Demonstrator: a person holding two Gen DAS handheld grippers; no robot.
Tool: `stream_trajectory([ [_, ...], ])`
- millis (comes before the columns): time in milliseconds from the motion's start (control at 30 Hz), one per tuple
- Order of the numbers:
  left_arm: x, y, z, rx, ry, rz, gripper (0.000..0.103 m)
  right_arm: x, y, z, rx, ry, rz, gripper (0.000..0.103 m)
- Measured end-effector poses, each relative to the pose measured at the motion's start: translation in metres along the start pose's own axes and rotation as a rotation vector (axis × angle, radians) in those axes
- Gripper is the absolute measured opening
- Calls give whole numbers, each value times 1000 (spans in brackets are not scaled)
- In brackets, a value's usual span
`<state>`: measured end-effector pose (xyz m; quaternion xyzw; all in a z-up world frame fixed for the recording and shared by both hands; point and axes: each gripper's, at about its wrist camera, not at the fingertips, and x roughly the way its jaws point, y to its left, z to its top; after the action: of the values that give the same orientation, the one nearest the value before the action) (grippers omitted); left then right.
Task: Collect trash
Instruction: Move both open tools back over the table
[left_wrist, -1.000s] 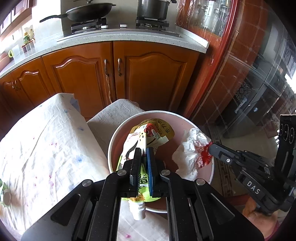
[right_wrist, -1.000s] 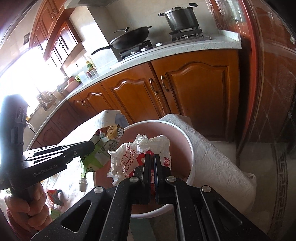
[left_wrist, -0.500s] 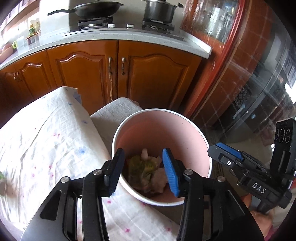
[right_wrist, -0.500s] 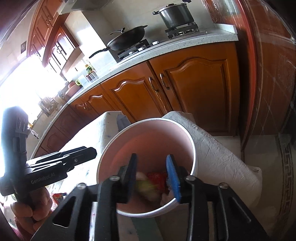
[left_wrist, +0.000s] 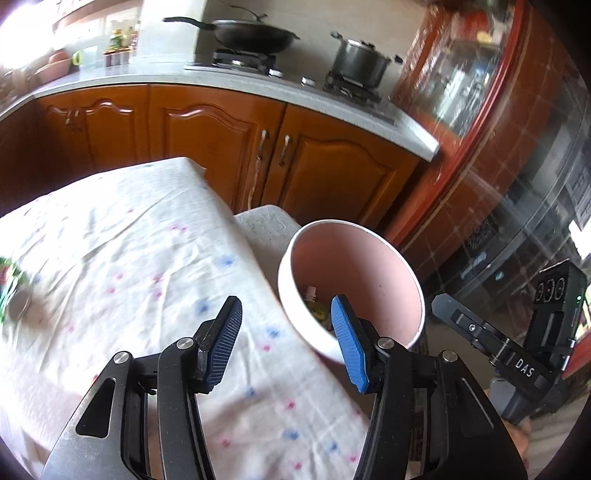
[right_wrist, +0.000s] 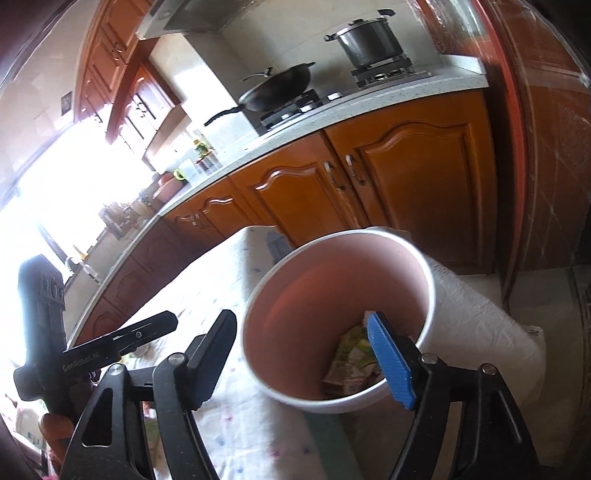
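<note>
— While both jaws stand wide apart, what does the left hand-held gripper (left_wrist: 286, 338) carry?
— Nothing; its blue ribbed pads (left_wrist: 347, 345) are bare, over the bench's white dotted cloth (left_wrist: 129, 258).
— And the trash?
— Crumpled green-and-white wrappers (right_wrist: 352, 360) lie inside the round pink white-rimmed bin (right_wrist: 430, 291), just ahead of the right hand-held gripper (right_wrist: 303, 356), also spread and holding nothing.

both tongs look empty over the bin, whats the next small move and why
Probably swing the left tongs left toward the green wrapper lying at the far left edge of the tablecloth. Both it and the right tongs are open and hold nothing, the dropped trash already lies in the pink bin, and that wrapper is the only loose litter in sight.
</note>
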<state>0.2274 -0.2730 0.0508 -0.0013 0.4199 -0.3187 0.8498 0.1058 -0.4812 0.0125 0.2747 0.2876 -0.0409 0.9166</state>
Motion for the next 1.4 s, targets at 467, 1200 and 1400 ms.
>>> stream_trajectory([
  [467, -81, 67, -51, -128, -101, 32, 55, 1, 58, -34, -51, 13, 110, 83],
  [1200, -144, 165, -125, -289, -128, 207, 56, 34, 147, -81, -175, 121, 256, 85],
  [1400, -151, 182, -135, -308, -124, 238, 61, 42, 169, -88, -222, 146, 276, 85],
])
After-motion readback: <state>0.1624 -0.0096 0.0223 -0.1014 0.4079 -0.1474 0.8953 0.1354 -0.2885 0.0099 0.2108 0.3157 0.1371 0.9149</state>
